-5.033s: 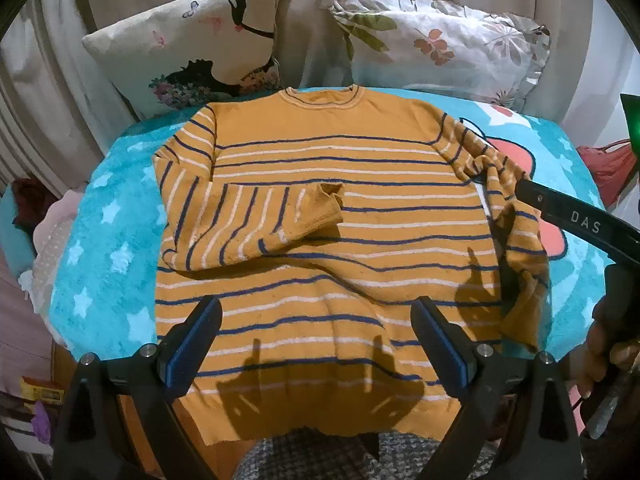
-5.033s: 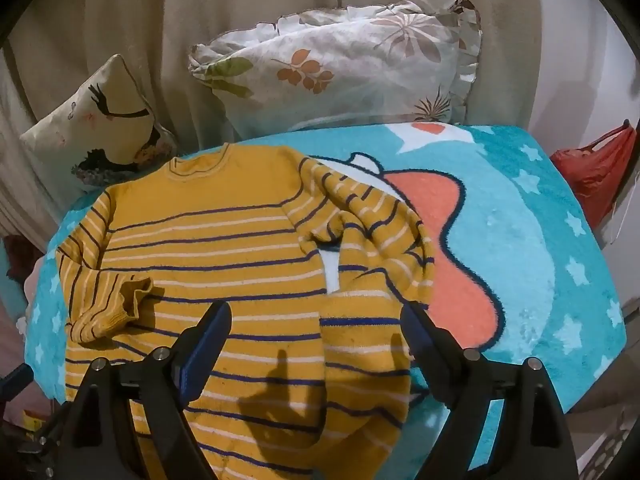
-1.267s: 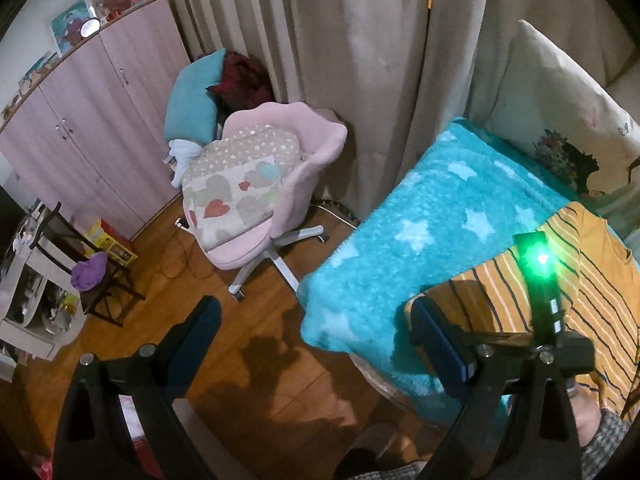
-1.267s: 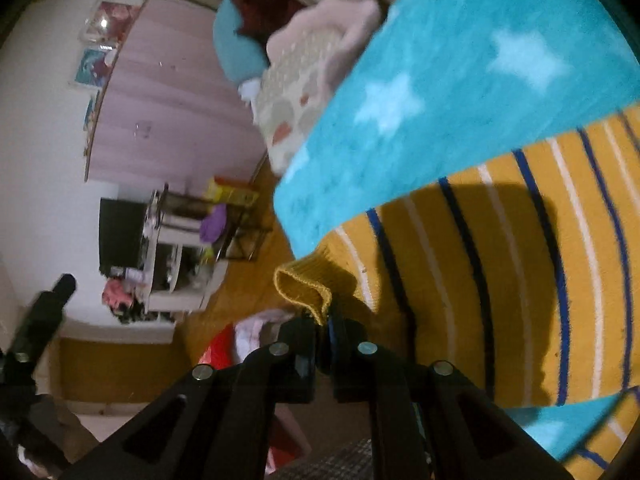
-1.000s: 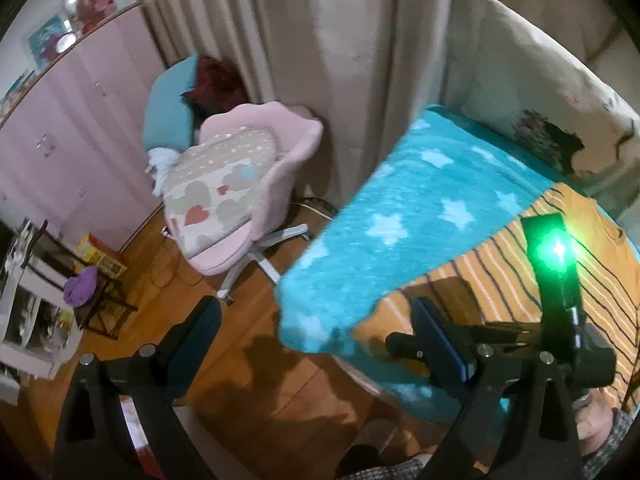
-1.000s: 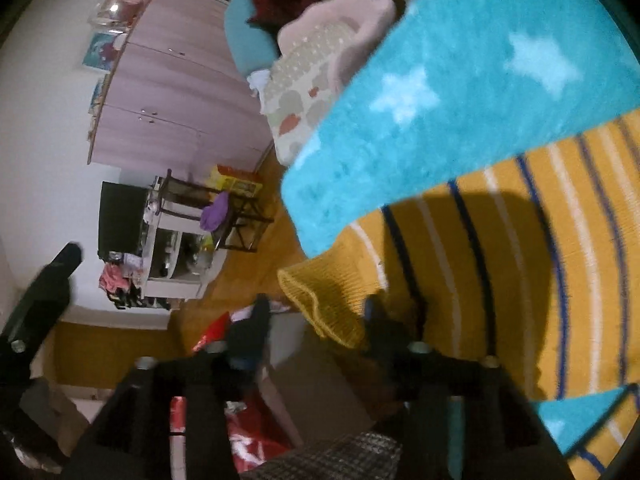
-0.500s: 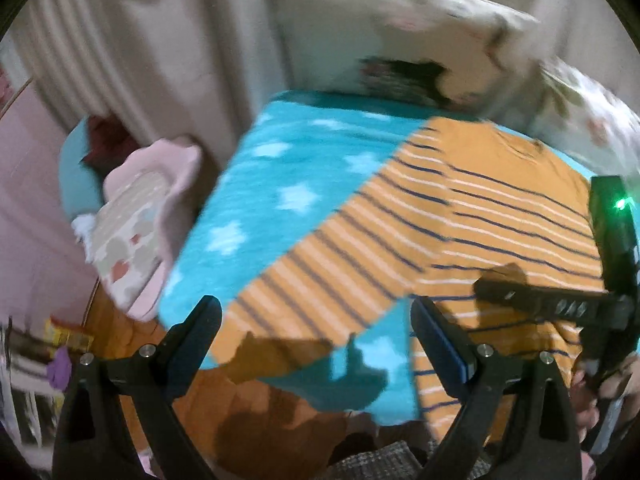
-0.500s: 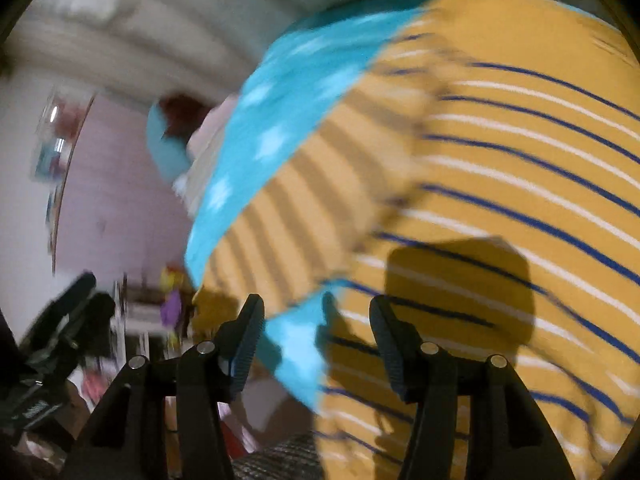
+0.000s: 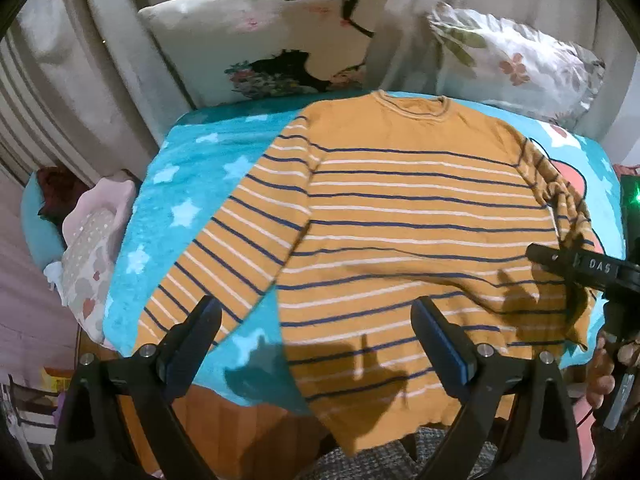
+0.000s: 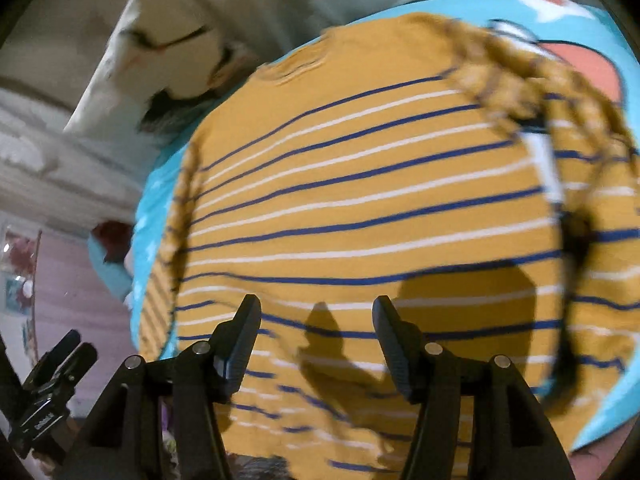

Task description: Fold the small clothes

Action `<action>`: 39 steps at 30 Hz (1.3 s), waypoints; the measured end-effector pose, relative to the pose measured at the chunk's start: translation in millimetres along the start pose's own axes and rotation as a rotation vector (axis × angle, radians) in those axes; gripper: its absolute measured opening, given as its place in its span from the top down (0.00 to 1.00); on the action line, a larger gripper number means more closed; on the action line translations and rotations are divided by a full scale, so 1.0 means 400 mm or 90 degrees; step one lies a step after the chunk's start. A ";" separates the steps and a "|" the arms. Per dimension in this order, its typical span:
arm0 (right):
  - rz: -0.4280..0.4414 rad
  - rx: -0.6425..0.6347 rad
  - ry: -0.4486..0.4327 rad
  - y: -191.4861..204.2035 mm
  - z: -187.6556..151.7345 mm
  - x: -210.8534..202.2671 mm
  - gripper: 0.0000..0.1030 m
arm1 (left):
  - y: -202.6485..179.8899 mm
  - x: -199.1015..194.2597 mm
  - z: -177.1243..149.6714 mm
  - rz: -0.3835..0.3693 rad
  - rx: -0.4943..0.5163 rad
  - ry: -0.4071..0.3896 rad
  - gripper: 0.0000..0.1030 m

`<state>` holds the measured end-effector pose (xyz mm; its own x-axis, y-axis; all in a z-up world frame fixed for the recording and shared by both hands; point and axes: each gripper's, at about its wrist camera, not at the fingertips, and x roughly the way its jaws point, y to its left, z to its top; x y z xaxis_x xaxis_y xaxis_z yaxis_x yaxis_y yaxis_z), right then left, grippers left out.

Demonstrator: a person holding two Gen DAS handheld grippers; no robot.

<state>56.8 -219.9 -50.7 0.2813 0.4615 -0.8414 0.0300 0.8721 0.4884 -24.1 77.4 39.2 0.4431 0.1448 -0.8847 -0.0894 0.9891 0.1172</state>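
Unfolded since earlier, sweater (image 9: pixel 400 216) sleeve lies flat below both grippers' wide, empty fingers (image 10: pixel 240 336).

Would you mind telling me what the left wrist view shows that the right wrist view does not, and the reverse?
Only the left wrist view shows the leaf-print pillow, the pink chair and the sweater's left sleeve laid out flat. Only the right wrist view shows the right gripper, its jaws open and empty. Both show the striped sweater on the blue blanket, its other sleeve bunched.
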 end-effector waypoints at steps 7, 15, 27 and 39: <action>-0.029 0.035 -0.043 -0.143 0.017 -0.068 0.39 | -0.066 -0.002 -0.020 -0.001 -0.002 0.018 0.08; -0.019 0.065 -0.075 -0.277 0.040 -0.132 0.39 | -0.122 0.020 -0.036 -0.012 -0.024 0.050 0.08; -0.029 0.090 -0.090 -0.384 0.095 -0.170 0.39 | -0.184 0.046 -0.053 -0.016 -0.040 0.083 0.08; -0.131 0.095 -0.129 -0.472 0.224 -0.158 0.33 | -0.197 0.081 -0.087 -0.012 -0.050 0.117 0.08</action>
<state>119.4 -428.4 -68.7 0.4401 0.2230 -0.8698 0.2421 0.9033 0.3541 -33.9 3.3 -14.2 0.2755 0.1120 -0.9548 -0.1544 0.9854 0.0710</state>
